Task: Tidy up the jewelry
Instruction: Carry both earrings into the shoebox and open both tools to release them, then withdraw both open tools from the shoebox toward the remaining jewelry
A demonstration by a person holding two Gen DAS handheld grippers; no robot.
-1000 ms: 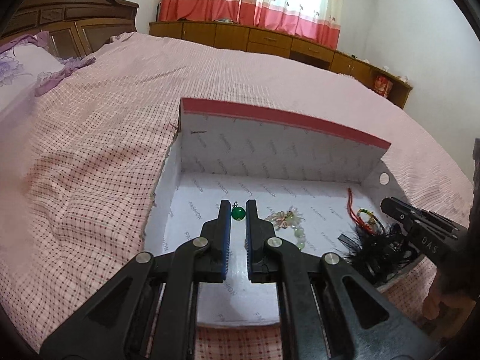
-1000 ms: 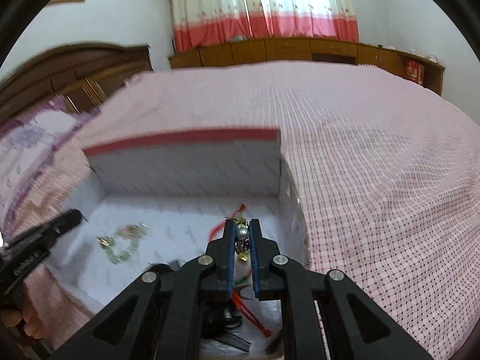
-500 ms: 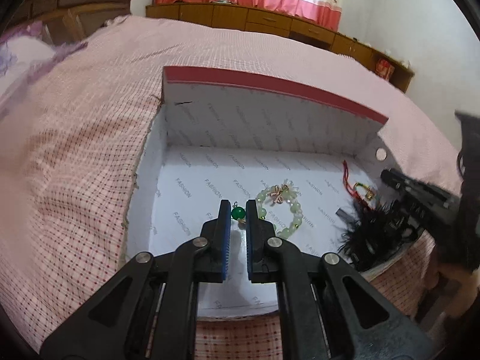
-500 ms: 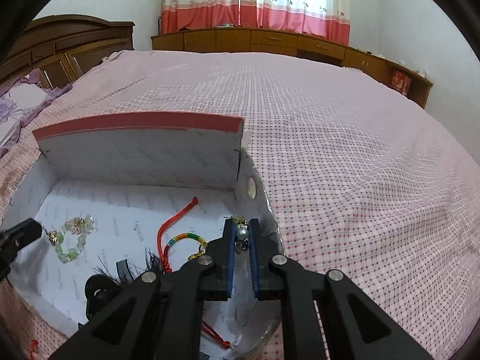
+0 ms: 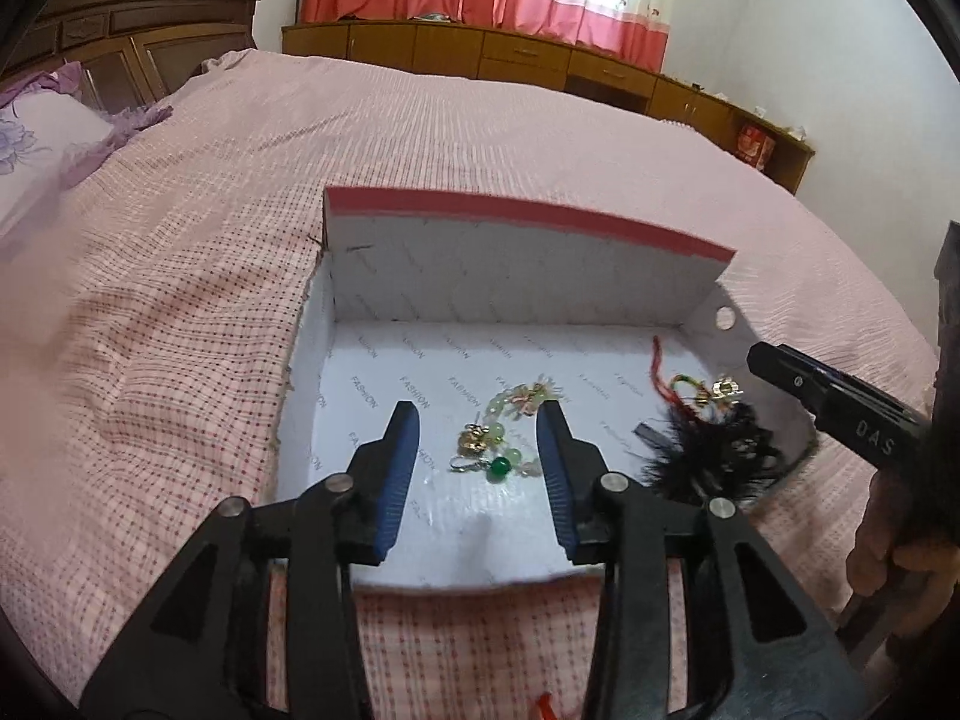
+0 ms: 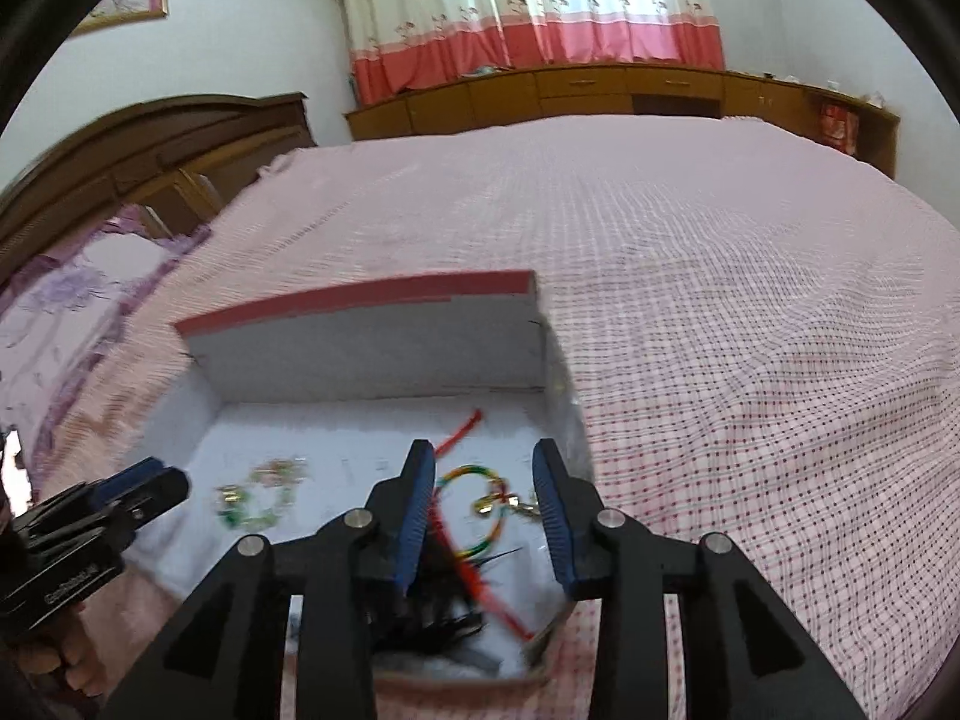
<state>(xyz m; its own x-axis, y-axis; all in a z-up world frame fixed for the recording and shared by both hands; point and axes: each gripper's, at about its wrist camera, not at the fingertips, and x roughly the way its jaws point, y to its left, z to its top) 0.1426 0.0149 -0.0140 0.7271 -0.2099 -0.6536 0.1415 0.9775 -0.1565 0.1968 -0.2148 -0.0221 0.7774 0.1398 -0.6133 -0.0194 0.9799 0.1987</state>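
An open white box (image 5: 372,354) with a red-edged back wall lies on the bed; it also shows in the right wrist view (image 6: 372,354). My left gripper (image 5: 477,420) is open over it; below lie a green bead earring (image 5: 499,468) and a pale green bead bracelet (image 5: 510,405). My right gripper (image 6: 483,456) is open above a red cord bracelet with rainbow band (image 6: 474,486) and a gold charm earring (image 6: 501,501). A black feather piece (image 5: 714,450) lies at the box's right end.
The pink checked bedspread (image 5: 180,324) surrounds the box. A purple pillow (image 5: 36,144) and dark wooden headboard (image 5: 138,30) are far left. Wooden cabinets (image 5: 540,60) and curtains line the far wall. The other gripper's body (image 5: 840,408) reaches in from the right.
Both grippers have opened. The green bead earring dropped from the left gripper onto the box floor by the bracelet. The pearl and gold earring dropped from the right gripper beside the red cord.
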